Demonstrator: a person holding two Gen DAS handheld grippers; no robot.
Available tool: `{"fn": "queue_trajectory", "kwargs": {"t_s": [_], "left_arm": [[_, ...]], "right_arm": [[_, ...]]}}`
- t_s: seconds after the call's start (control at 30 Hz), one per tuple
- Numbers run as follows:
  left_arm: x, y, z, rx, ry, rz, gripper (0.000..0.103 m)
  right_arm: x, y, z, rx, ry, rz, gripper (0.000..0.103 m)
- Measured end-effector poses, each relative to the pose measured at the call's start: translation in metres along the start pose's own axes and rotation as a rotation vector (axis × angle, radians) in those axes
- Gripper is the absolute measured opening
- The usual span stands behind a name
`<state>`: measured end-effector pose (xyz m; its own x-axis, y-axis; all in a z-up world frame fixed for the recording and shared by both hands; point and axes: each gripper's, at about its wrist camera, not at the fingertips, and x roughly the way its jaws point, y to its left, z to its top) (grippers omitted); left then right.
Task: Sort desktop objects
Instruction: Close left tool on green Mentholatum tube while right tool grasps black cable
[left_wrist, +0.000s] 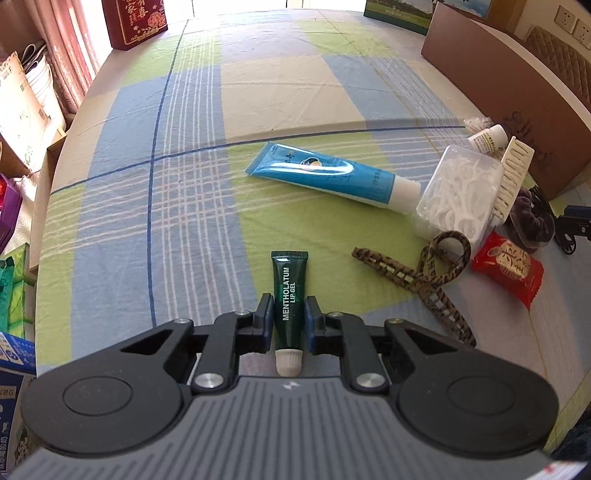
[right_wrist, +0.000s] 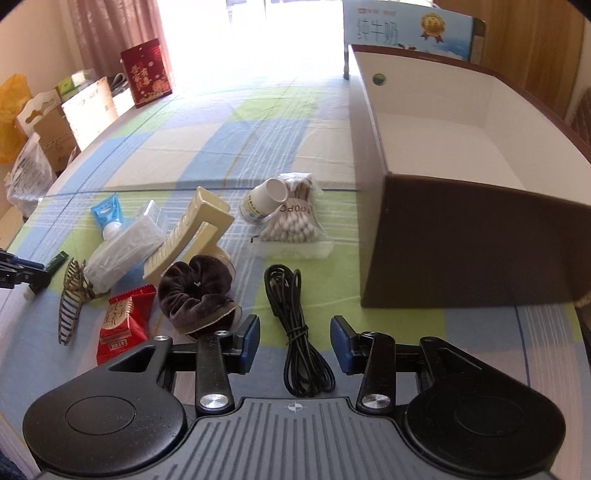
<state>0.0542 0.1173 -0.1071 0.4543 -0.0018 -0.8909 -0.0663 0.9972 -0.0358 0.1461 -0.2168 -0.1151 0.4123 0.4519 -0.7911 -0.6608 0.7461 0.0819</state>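
My left gripper (left_wrist: 289, 317) is shut on a dark green Mentholatum lip gel tube (left_wrist: 290, 295); its white cap (left_wrist: 289, 362) points back toward the camera. In the right wrist view that tube (right_wrist: 56, 260) shows at the far left edge. My right gripper (right_wrist: 295, 339) is open low over the cloth, and a coiled black cable (right_wrist: 295, 332) lies between its fingers, touching neither. The open brown box with a white inside (right_wrist: 461, 254) stands to the right.
On the checked cloth lie a blue tube (left_wrist: 325, 175), a clear floss-pick box (left_wrist: 458, 192), a cream hair claw (right_wrist: 184, 236), a leopard hair clip (left_wrist: 424, 280), a red snack packet (right_wrist: 120, 325), a dark scrunchie (right_wrist: 195, 291), a white bottle (right_wrist: 264, 201) and bagged cotton swabs (right_wrist: 295, 225).
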Motion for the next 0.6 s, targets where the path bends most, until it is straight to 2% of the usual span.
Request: {"fn": "queue_trajectory", "kwargs": {"t_s": [0.2,0.23,0.33,0.37,0.6], "left_arm": [[-0.006,0.002,-0.008,-0.038,0.012,0.009,0.014],[-0.006,0.000,-0.008,-0.035,0.012,0.010,0.014],[-0.006,-0.006,-0.010,-0.029,0.015,0.017,0.014],[-0.006,-0.008,-0.011,-0.028,0.015,0.022,0.014],[-0.006,-0.019,-0.012,-0.050,0.013,0.077,0.014]], "right_arm": [[0.017,0.000,0.002,-0.036,0.019,-0.006,0.039],[0.019,0.000,0.001,-0.043,0.027,-0.009,0.035],[0.020,0.004,-0.003,-0.090,0.046,-0.039,0.014],[0.019,0.006,-0.004,-0.101,0.051,-0.042,0.012],[0.008,0.003,-0.014,-0.097,0.077,-0.028,0.012]]}}
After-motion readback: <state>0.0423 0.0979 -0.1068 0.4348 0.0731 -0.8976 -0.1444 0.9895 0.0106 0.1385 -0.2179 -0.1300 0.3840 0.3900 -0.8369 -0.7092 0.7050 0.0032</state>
